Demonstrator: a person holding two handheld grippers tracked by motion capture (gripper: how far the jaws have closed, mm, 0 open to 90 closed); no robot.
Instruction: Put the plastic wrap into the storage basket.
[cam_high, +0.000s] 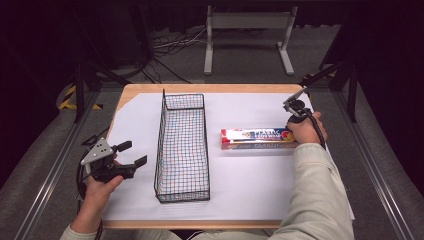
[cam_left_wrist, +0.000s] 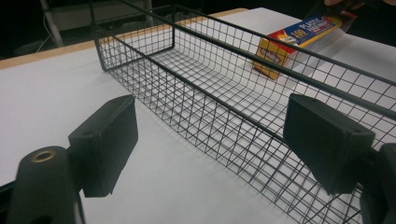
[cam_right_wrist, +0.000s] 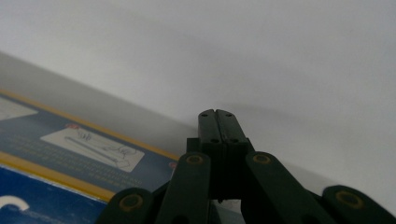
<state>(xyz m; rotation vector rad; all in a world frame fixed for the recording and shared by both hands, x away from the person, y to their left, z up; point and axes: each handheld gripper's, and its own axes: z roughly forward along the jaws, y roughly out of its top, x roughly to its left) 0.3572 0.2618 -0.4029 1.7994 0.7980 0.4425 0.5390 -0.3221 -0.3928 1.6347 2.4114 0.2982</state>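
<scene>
Nearest to me, my left gripper (cam_high: 131, 154) sits at the near left of the white sheet (cam_high: 250, 185), held in a hand, its jaws spread wide with nothing between them. In the left gripper view the two black pads (cam_left_wrist: 109, 140) frame the long side of the wire basket (cam_left_wrist: 201, 84), which stands just ahead of them, not touched.

The basket (cam_high: 183, 145) runs lengthwise across the middle of the sheet, upright, with nothing in it that I can see.

Beyond it to the right lies the plastic wrap box (cam_high: 255, 138), flat on the sheet, its long side across the table, apart from the basket. My right gripper (cam_high: 295, 107) is at the box's right end, the hand resting over that end. In the right gripper view its jaws are pressed together, pad against pad, gripping nothing, with the box (cam_right_wrist: 70, 154) lying just beside them on the left.
</scene>
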